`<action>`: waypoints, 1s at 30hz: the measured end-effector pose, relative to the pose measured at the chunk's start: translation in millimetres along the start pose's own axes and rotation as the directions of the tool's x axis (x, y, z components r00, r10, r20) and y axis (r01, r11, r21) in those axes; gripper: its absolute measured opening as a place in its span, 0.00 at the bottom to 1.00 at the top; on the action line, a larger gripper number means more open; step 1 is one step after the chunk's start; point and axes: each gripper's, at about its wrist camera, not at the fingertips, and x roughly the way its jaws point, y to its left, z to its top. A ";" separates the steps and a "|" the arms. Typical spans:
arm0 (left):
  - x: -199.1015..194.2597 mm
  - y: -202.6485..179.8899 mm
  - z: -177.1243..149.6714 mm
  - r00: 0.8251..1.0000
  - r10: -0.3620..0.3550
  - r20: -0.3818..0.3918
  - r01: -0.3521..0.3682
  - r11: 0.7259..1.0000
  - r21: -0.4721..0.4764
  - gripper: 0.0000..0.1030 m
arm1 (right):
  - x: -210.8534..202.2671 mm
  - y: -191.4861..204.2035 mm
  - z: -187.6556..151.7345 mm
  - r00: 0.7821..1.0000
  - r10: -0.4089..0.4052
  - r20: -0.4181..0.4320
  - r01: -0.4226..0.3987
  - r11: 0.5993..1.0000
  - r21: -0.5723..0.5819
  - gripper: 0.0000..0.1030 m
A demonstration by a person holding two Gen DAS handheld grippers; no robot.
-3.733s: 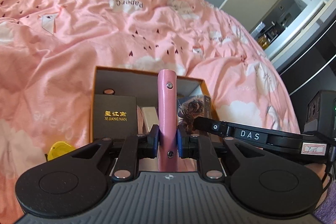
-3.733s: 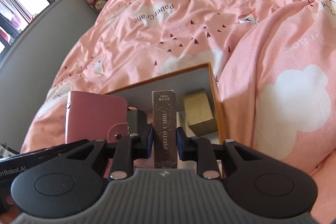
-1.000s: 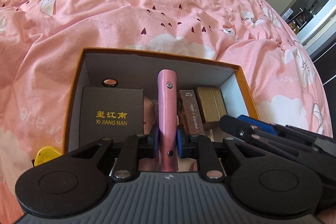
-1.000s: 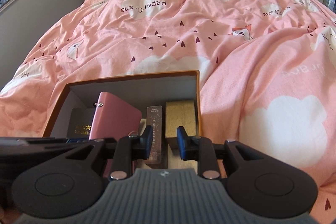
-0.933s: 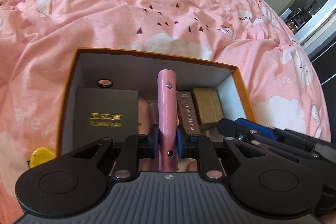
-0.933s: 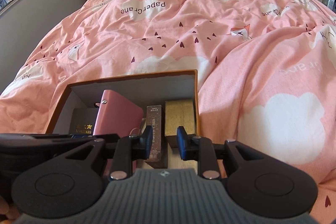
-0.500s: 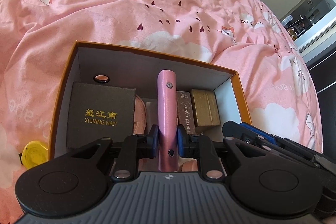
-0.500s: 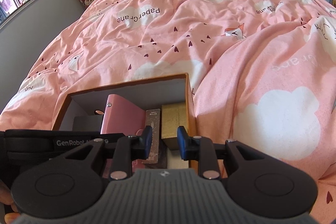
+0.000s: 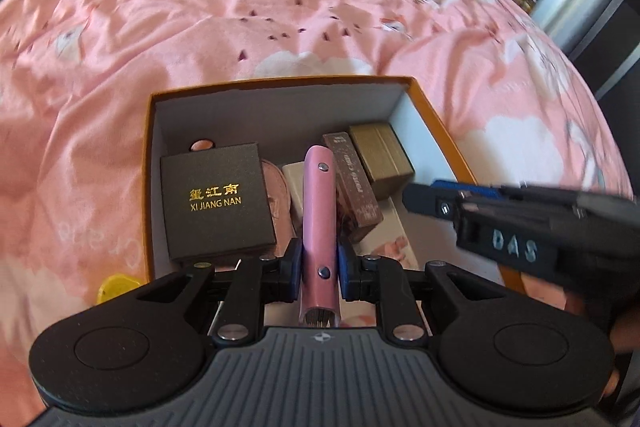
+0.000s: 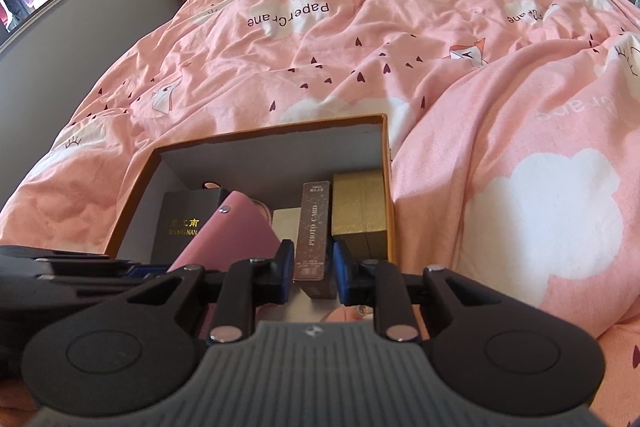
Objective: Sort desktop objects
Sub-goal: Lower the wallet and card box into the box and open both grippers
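Orange-rimmed box [image 9: 432, 131] crowds black case [image 9: 216, 203], gold carton [image 9: 380, 163] beside pink holder [image 9: 319, 211].

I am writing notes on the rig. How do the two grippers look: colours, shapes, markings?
Both alike: the left gripper and right gripper have black linkage arms, blue pads, round black discs, silver rivets and a ribbed grey base. The right gripper's side reads "DAS".

Soft, creased cotton-like pink duvet [image 10: 500, 115] is lying under a matt orange cardboard box [image 9: 280, 81], where a smooth pink leatherette wallet [image 9: 318, 211] is showing metal rivets beside a glittery gold carton [image 9: 380, 155]
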 end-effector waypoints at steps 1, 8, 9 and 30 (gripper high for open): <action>-2.2 -2.1 -1.5 1.000 -0.005 0.001 0.005 0.999 0.032 0.19 | -0.4 -0.7 -0.6 1.000 -0.002 -0.001 0.002 1.000 0.003 0.22; -5.5 -17.1 -14.7 1.000 -0.021 -0.021 0.025 0.975 0.222 0.19 | -4.8 -0.6 -5.2 1.000 0.001 -0.006 -0.001 1.000 -0.002 0.22; -4.8 -19.7 -16.8 1.000 -0.018 -0.019 0.022 0.969 0.248 0.19 | -5.4 -0.8 -5.1 1.000 -0.001 -0.005 0.001 1.000 0.000 0.23; 8.2 -31.6 -38.2 0.999 0.044 -0.009 -0.035 0.883 0.468 0.24 | -3.9 -0.7 -10.6 0.999 -0.015 -0.029 0.015 1.000 -0.013 0.23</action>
